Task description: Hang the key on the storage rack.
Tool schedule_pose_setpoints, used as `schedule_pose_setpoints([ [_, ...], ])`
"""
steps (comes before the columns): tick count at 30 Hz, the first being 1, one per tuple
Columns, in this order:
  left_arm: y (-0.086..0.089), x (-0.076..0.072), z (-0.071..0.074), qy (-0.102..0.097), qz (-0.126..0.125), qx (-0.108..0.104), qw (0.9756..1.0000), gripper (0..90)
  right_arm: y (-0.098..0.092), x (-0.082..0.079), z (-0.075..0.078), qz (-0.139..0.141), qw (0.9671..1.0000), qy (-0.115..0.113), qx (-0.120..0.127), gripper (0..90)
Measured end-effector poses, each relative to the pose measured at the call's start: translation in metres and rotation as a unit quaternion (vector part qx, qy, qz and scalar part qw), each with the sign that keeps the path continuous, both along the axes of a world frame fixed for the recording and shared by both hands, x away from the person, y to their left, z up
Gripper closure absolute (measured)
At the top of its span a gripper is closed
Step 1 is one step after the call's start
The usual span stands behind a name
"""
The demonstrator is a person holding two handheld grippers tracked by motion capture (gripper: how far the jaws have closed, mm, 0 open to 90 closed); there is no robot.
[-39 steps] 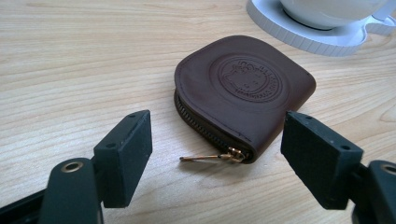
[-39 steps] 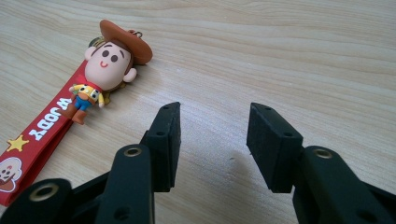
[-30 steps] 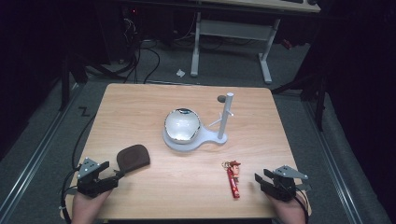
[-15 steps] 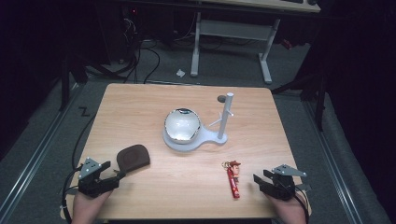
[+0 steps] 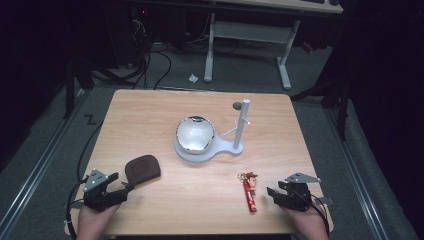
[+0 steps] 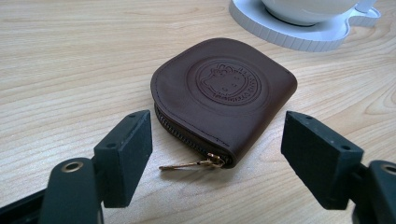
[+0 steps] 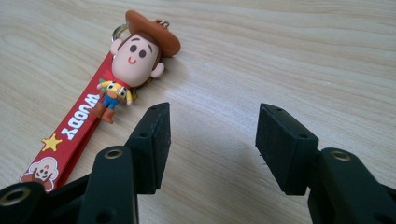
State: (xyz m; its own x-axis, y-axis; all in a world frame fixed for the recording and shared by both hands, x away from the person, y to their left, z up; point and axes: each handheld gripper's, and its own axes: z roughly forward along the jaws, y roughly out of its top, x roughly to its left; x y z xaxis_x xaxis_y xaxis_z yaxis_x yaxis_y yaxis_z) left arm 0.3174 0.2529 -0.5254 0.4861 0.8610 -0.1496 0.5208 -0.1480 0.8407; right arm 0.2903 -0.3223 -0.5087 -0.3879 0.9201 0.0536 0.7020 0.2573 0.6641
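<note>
Now the pouch (image 6: 224,93) is lying flat on the tabletop (image 5: 150,115), at the near left, brown leather with a round embossed stamp on top and its gold zip pull pointing back toward the left claw (image 6: 217,158). That claw is sitting wide, one jaw to either side of the pouch's near corner, nothing pinched and the pads standing clear of the leather. From the high view the pouch (image 5: 142,169) is resting just ahead of the left claw (image 5: 122,189), and a hand (image 5: 92,222) is gripping it from the near edge.

Over at the near right, the keychain (image 7: 93,112) is lying on the wood: a red strap lettered WOODY, with a small cowboy figure in a brown hat at its far end. The right claw (image 7: 212,140) is sitting just beside it, off to the strap's right, and its jaws have just been opening; they are standing wide with only bare wood between them. From above, the keychain (image 5: 249,190) is lying lengthwise, with the right claw (image 5: 272,192) close alongside.

Further out, at mid-table, a bowl (image 5: 195,134) is sitting on a white stand (image 5: 235,147) with an upright post.
</note>
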Motion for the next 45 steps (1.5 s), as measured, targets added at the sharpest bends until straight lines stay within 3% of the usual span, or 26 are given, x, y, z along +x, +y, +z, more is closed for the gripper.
schedule_pose_setpoints([
  [10, 0.001, 0.001, 0.0, 0.002, -0.004, -0.003, 1.0, 25.2, 0.004, 0.005, 0.004, 0.016, 0.9991, 0.034, -0.018, 45.6],
  [18, 0.001, 0.002, -0.001, 0.005, -0.008, -0.005, 0.9999, 25.1, 0.005, 0.008, 0.009, 0.026, 0.9964, 0.07, -0.04, 45.4],
  [30, 0.0, 0.002, -0.001, 0.003, -0.011, -0.005, 0.9999, 25.1, 0.01, 0.013, 0.016, 0.043, 0.9928, 0.095, -0.058, 45.2],
  [41, 0.002, 0.003, -0.001, 0.003, -0.011, -0.007, 0.9999, 25.1, 0.022, 0.018, 0.024, 0.067, 0.9862, 0.131, -0.076, 44.9],
  [44, 0.002, 0.003, -0.001, 0.003, -0.012, -0.008, 0.9999, 25.1, 0.028, 0.02, 0.026, 0.078, 0.9821, 0.147, -0.088, 44.9],
  [45, 0.002, 0.003, -0.001, 0.003, -0.012, -0.008, 0.9999, 25.1, 0.028, 0.02, 0.026, 0.078, 0.9821, 0.147, -0.088, 44.9],
])
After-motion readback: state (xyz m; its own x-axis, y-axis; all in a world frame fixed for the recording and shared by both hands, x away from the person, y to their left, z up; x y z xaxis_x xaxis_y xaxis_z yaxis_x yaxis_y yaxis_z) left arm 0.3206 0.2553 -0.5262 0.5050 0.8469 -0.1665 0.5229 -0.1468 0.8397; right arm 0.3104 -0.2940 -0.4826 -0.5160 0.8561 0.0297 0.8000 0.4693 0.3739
